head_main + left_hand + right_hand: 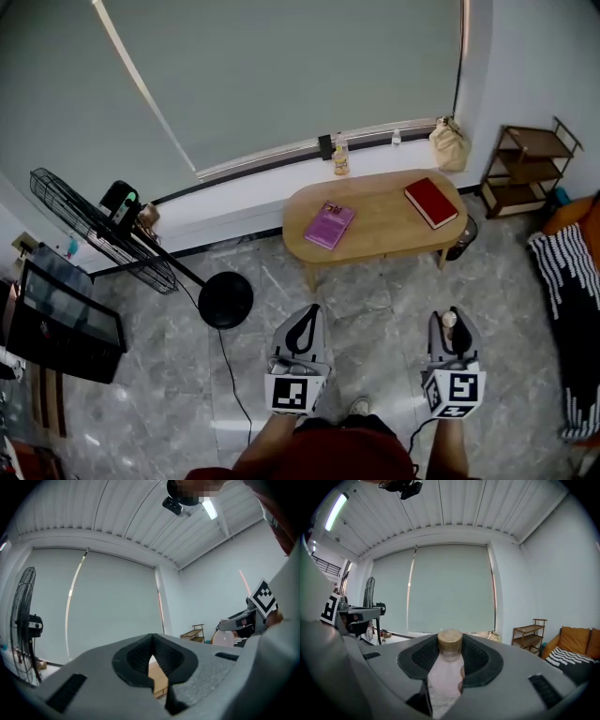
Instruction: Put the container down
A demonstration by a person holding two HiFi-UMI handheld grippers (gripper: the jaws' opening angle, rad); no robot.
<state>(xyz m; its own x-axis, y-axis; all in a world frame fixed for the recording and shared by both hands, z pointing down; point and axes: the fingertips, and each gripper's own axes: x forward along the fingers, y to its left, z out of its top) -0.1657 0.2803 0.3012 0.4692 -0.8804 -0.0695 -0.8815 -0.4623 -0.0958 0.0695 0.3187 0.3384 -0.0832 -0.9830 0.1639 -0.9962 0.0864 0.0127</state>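
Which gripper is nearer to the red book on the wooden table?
Right. The right gripper, shut on a bottle, points almost straight at the red book; the left gripper stands farther off to the book's left, opposite the purple book.

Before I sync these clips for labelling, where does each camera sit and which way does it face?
Head view: on the person's head, looking steeply down at floor and table; forearms, left hand-held gripper and right hand-held gripper show.
Left gripper view: on the left hand-held gripper, along its shut, empty jaws toward the blind; the right one shows at right.
Right gripper view: on the right hand-held gripper, along jaws shut on the container, toward the blind.
Shared: both gripper views show the fan and shelf.
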